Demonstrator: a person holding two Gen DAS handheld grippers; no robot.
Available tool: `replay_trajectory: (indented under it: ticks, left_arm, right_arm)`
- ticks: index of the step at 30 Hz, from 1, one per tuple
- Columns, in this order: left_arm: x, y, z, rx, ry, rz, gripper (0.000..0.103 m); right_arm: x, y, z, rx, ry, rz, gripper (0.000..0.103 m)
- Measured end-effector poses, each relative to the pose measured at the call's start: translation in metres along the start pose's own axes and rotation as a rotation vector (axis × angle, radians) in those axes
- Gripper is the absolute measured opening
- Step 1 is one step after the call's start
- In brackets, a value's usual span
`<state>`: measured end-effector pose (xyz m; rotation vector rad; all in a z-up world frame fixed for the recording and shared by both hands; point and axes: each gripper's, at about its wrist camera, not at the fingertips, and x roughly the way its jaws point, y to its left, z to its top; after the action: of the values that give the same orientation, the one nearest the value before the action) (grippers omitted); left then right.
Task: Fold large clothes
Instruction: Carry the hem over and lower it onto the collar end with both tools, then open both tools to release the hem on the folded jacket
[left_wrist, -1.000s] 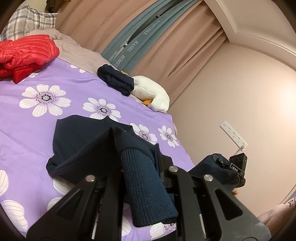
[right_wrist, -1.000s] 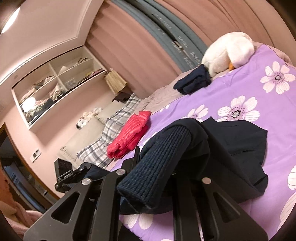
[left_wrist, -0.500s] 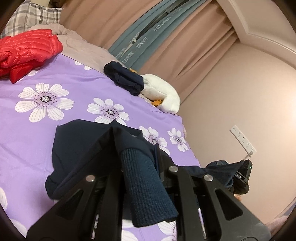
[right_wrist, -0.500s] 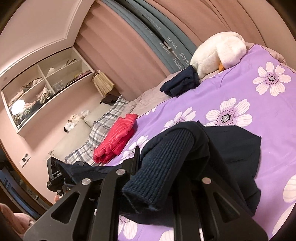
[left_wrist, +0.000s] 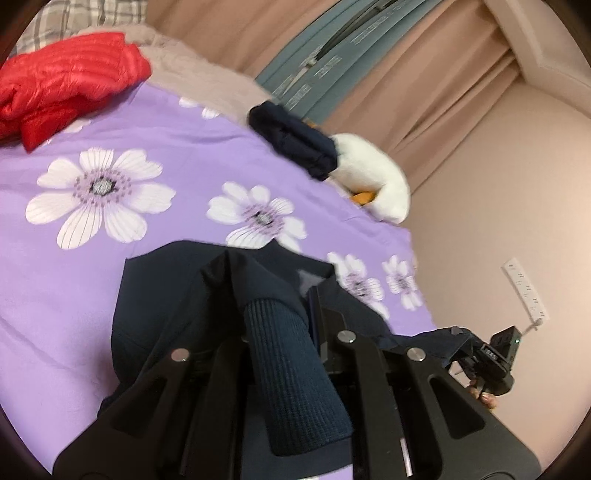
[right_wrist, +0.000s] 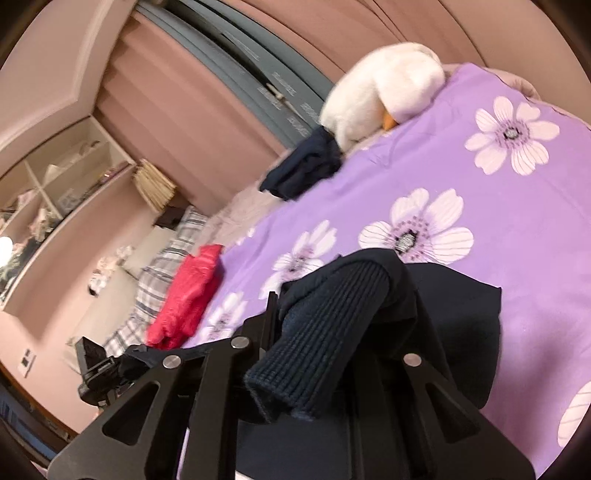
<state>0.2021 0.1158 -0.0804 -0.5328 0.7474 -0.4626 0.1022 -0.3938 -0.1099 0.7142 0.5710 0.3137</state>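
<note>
Item 1: navy garment (left_wrist: 173, 306), large, ribbed cuffs. Body lies on purple floral bedspread (left_wrist: 110, 236), near its front edge; both sleeve ends lifted off it.

Item 2: left gripper (left_wrist: 275, 295), black, two-finger. Clamped on a ribbed cuff (left_wrist: 291, 373) of the garment; cuff hangs back over the fingers toward the cam.

Item 3: right gripper (right_wrist: 343, 291), same type. Clamped on the other ribbed cuff (right_wrist: 321, 339); cuff drapes back the same way. Also seen in left wrist view (left_wrist: 495, 362) off the bedspread's edge, fabric trailing from it.

Item 4: red puffer jacket (left_wrist: 62, 85), bunched, on far side of bedspread from the navy garment, by a plaid pillow (right_wrist: 162, 273).

Item 5: dark folded clothing (left_wrist: 295, 144), at bedspread's far edge, touching a white plush toy (left_wrist: 373, 181) w/ orange beak.

Item 6: beige blanket (left_wrist: 199, 81), beyond bedspread's far edge, betw. red jacket and dark clothing.

Item 7: curtains (left_wrist: 369, 55), pinkish w/ grey-blue lettered strip, behind the bedspread.

Item 8: wall shelves (right_wrist: 55, 184), cluttered; contents too blurred to ID.
</note>
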Motion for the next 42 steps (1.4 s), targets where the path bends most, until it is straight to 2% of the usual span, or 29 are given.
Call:
replay_trajectory:
  ticks: [6,15,28,32,35,37,38,39,40,42]
  left_arm:
    - [0.054,0.03,0.019,-0.08,0.092,0.051,0.01]
    - [0.128,0.062,0.037,-0.144,0.197,0.186,0.01]
    - [0.194,0.091,0.058,-0.215,0.284,0.305,0.014]
    - [0.203,0.1,0.06,-0.256,0.302,0.3,0.015]
    - [0.206,0.103,0.062,-0.287,0.303,0.275,0.019]
    - [0.206,0.105,0.064,-0.323,0.29,0.225,0.038]
    - [0.205,0.106,0.066,-0.347,0.272,0.194,0.051]
    - [0.205,0.105,0.067,-0.362,0.26,0.184,0.059]
    - [0.205,0.105,0.068,-0.367,0.25,0.184,0.06]
    - [0.209,0.1,0.071,-0.333,0.24,0.219,0.061]
  right_arm:
    - [0.036,-0.016,0.008,0.033,0.049,-0.045,0.013]
    - [0.097,-0.041,0.029,0.087,0.128,-0.14,0.013]
    - [0.153,-0.071,0.047,0.201,0.185,-0.224,0.013]
    - [0.167,-0.085,0.049,0.264,0.23,-0.24,0.014]
    - [0.17,-0.098,0.048,0.35,0.243,-0.216,0.02]
    - [0.17,-0.104,0.047,0.404,0.24,-0.186,0.029]
    - [0.169,-0.107,0.048,0.44,0.233,-0.162,0.034]
    - [0.167,-0.109,0.049,0.482,0.222,-0.134,0.044]
    - [0.164,-0.111,0.051,0.518,0.21,-0.108,0.054]
    - [0.159,-0.111,0.055,0.566,0.18,-0.071,0.064]
